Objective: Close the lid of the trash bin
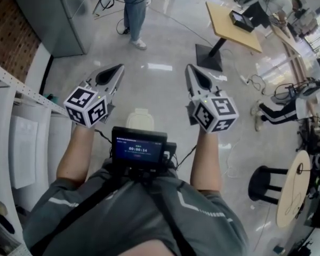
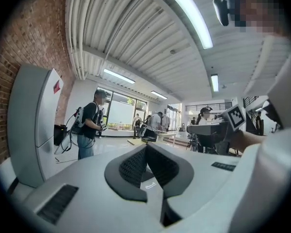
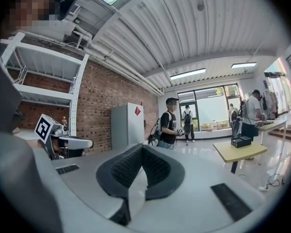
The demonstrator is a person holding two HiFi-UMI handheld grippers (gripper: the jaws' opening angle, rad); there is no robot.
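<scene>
The trash bin (image 1: 140,118) shows to me only as a small pale shape with rounded corners on the shiny floor (image 1: 165,97), seen straight from above. It lies just ahead of the chest-mounted recorder (image 1: 138,148) and between my two arms. From this angle I cannot tell whether its lid is up or down.

Neither tool touches it. The left tongs (image 1: 116,72) are held up above the floor to the bin's left, and the right tongs (image 1: 192,73) are at the same height to its right, both pointing forward and near each other. In each gripper view the ribbed pads meet at the tip, so both tongs are fully closed with nothing between them, and both look out level across the room.

Further out, a person in jeans (image 1: 134,8) stands on the floor ahead of me, near a grey cabinet (image 1: 57,14) by the brick wall (image 1: 8,33). A wooden table (image 1: 232,28) on a black foot carries a black box (image 1: 240,20). White shelving (image 1: 13,81) runs along my left, and a black stool (image 1: 266,182) stands at my right.
</scene>
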